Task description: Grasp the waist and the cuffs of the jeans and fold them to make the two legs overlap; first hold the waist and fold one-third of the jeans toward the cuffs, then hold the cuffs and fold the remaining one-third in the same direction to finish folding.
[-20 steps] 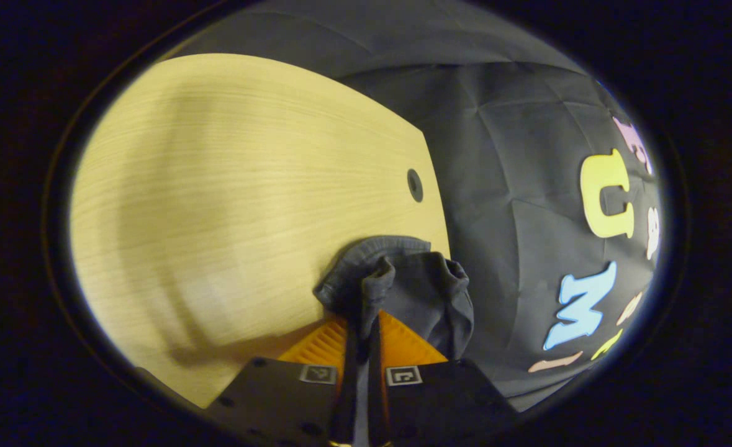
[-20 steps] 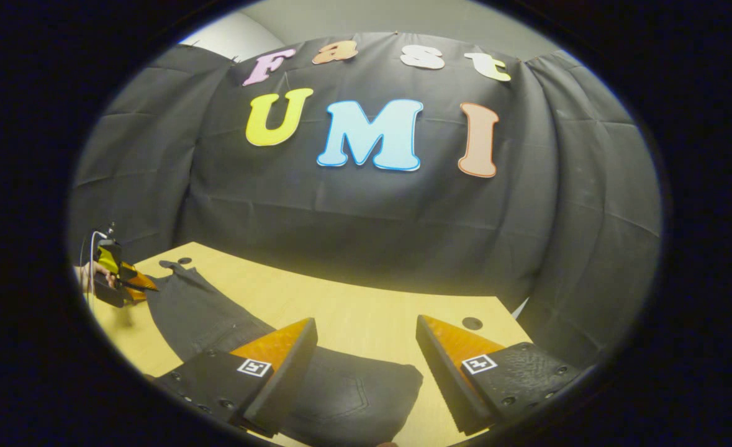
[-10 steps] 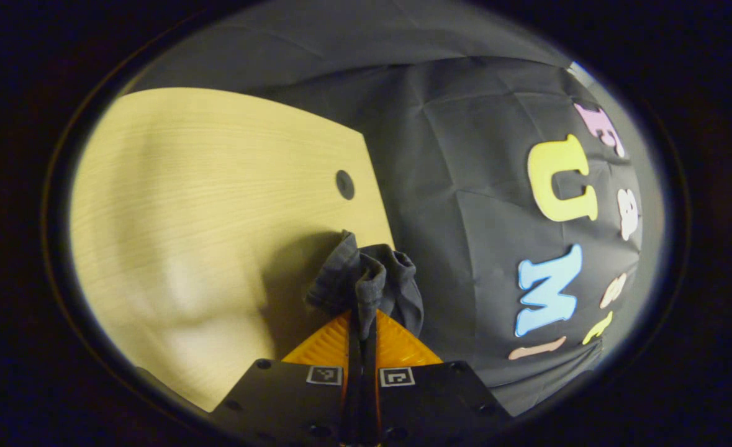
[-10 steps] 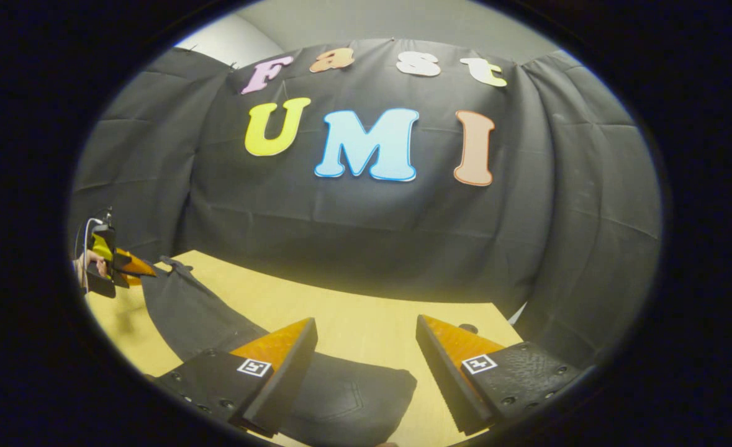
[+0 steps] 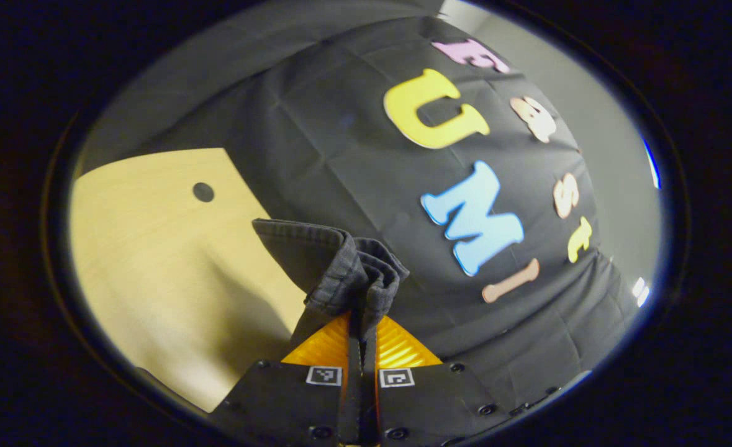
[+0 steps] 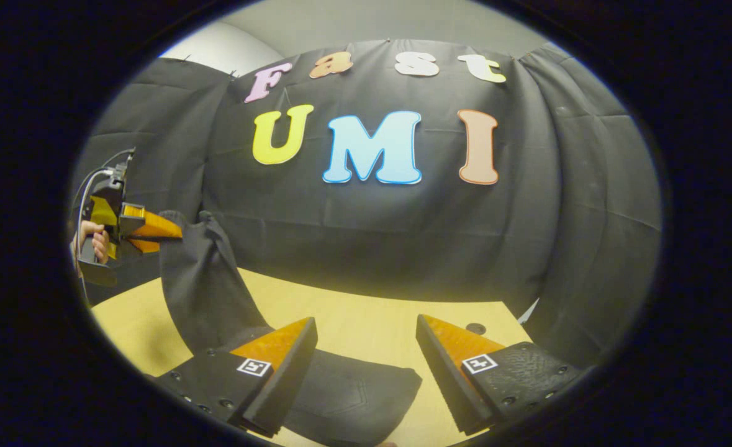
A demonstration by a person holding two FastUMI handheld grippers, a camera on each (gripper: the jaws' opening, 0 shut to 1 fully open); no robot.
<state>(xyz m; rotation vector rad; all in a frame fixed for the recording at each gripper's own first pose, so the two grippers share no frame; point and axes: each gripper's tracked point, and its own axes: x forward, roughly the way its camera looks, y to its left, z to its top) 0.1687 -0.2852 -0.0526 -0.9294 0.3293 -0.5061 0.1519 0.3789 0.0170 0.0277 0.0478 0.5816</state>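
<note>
Cuffs lifted, waist end lying folded on the table

The left gripper (image 5: 361, 316) pinches the bunched cuffs (image 5: 347, 267) of the dark grey denim jeans (image 6: 210, 292), raised at the right gripper view's left edge. The right gripper (image 6: 366, 338) hangs wide apart, holding nothing, above the waist end (image 6: 353, 397), apparently folded, on the pale wooden table (image 6: 353, 310). The legs slope from upper left down toward lower centre.

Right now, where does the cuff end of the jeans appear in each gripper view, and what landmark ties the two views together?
Left gripper view: cuff end of the jeans at lower centre, pinched in the left gripper.
Right gripper view: far left, mid-height, lifted off the table by that same gripper.
Shared landmark: the round hole in the table, though possibly not the same hole.
</note>
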